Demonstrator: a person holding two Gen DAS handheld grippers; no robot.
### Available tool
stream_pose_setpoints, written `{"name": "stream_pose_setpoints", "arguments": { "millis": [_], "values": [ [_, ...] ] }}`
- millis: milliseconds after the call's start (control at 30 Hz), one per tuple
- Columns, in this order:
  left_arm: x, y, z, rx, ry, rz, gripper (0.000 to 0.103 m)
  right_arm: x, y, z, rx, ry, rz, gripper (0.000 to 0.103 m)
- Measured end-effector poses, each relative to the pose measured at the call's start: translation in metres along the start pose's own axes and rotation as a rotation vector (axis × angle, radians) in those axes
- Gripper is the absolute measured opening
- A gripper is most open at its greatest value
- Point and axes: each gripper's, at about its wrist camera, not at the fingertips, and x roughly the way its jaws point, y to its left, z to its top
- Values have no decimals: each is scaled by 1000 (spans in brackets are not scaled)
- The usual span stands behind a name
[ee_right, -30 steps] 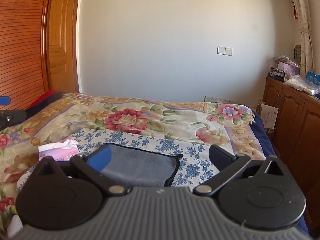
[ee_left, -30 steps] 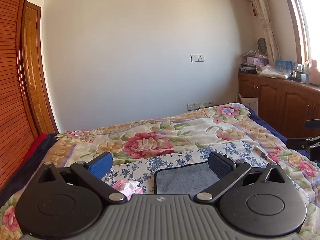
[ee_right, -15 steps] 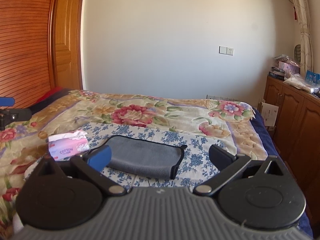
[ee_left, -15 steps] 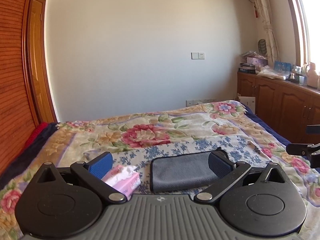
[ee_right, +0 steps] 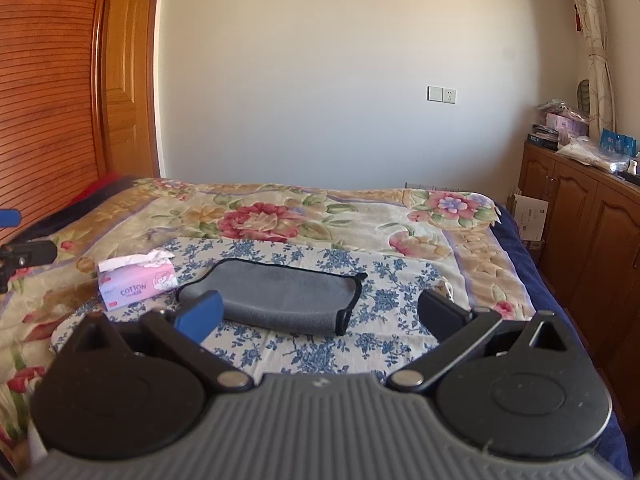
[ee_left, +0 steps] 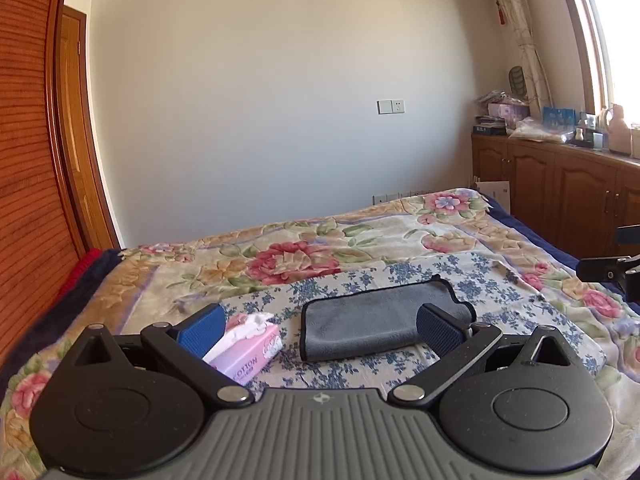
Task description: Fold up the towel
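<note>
A grey towel (ee_left: 372,320) with black edging lies folded into a narrow rectangle on a blue-flowered cloth (ee_left: 500,292) on the bed. It also shows in the right wrist view (ee_right: 280,296). My left gripper (ee_left: 320,328) is open and empty, held above and in front of the towel. My right gripper (ee_right: 320,314) is open and empty, also short of the towel's near edge. Neither touches the towel.
A pink tissue pack (ee_left: 248,348) lies just left of the towel, also in the right wrist view (ee_right: 138,282). The bed has a floral quilt (ee_right: 280,216). Wooden cabinets (ee_right: 580,220) stand on the right, a wooden door (ee_right: 128,80) on the left.
Both grippers have pulled back and risen from the towel. More of the towel and the tissue pack shows now. Both stayed open.
</note>
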Motion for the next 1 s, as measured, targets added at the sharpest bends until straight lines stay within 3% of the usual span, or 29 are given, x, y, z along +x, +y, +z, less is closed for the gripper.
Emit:
{"name": "stream_pose_setpoints", "arguments": {
  "millis": [1000],
  "values": [
    [-2,9,-77,-49,68,37,103,-12,13,-53,54,6,-39,103]
  ]
}}
